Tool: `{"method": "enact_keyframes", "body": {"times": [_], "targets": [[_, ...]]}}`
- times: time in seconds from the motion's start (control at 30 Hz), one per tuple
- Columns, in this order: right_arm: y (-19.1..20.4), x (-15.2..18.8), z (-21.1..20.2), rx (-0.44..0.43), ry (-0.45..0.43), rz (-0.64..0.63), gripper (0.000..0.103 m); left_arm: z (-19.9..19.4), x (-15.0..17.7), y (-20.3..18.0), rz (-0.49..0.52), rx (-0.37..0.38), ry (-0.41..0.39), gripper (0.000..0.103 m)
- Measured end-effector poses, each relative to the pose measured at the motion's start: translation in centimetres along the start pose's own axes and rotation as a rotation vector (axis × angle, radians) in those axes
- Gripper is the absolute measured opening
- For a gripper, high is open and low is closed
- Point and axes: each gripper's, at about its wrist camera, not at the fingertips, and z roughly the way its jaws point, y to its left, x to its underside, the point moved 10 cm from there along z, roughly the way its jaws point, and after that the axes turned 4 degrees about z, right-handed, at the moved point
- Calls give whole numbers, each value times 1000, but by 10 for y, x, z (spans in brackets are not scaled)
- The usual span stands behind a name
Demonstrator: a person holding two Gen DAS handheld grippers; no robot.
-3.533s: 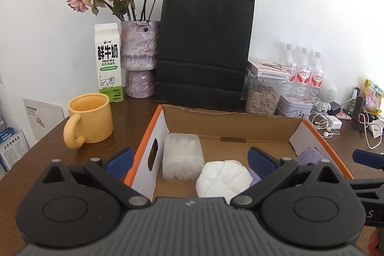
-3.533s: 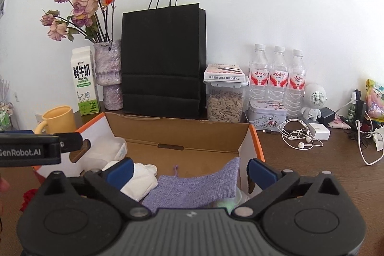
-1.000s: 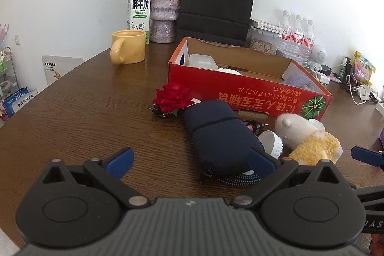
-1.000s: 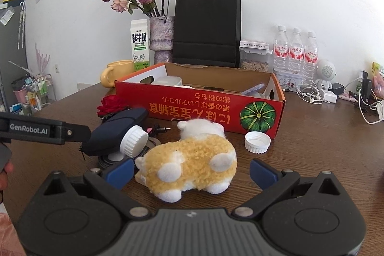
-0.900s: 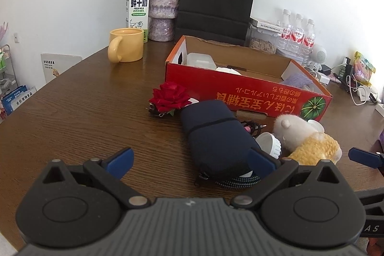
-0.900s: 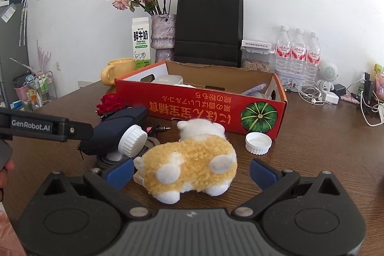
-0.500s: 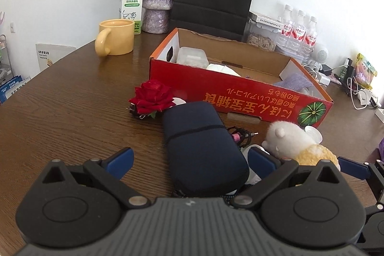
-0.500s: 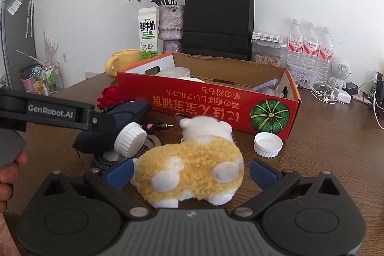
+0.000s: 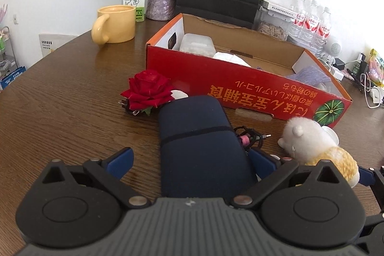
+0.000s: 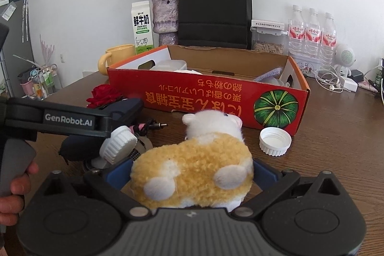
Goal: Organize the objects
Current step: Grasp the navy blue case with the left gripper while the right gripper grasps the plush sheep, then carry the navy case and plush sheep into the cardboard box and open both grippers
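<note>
Wide right tool (image 10: pixel 192 174) straddles the plush sheep (image 10: pixel 194 167).
Soft, light; take its yellow middle. Left tool (image 9: pixel 190 161), wide, flanks the navy pouch (image 9: pixel 199 143).

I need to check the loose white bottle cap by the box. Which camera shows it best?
The right wrist view: the white cap lies in plain sight, open side up, beside the red box. In the left wrist view, the plush toy hides most of it.

You see a yellow-and-white plush toy (image 10: pixel 196 164), navy pouch (image 9: pixel 201 143), red rose (image 9: pixel 148 88), red box (image 9: pixel 240 90) (green striped melon print), yellow mug (image 9: pixel 117 23), black bag (image 10: pixel 214 8).
</note>
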Motion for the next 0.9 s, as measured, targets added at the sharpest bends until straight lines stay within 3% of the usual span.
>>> {"method": "enact_keyframes", "body": {"times": [0.27,0.43,0.9], "targets": [[1,-1,6,12,7,7,103,8,-3,0,-34,13,10,103],[1,-2,5,13,-1,10,102,7,0,-5,-32,51,21,77],[1,-8,-7,58,-74,-1,95,-12,1,1,18,58,-12,69]]}}
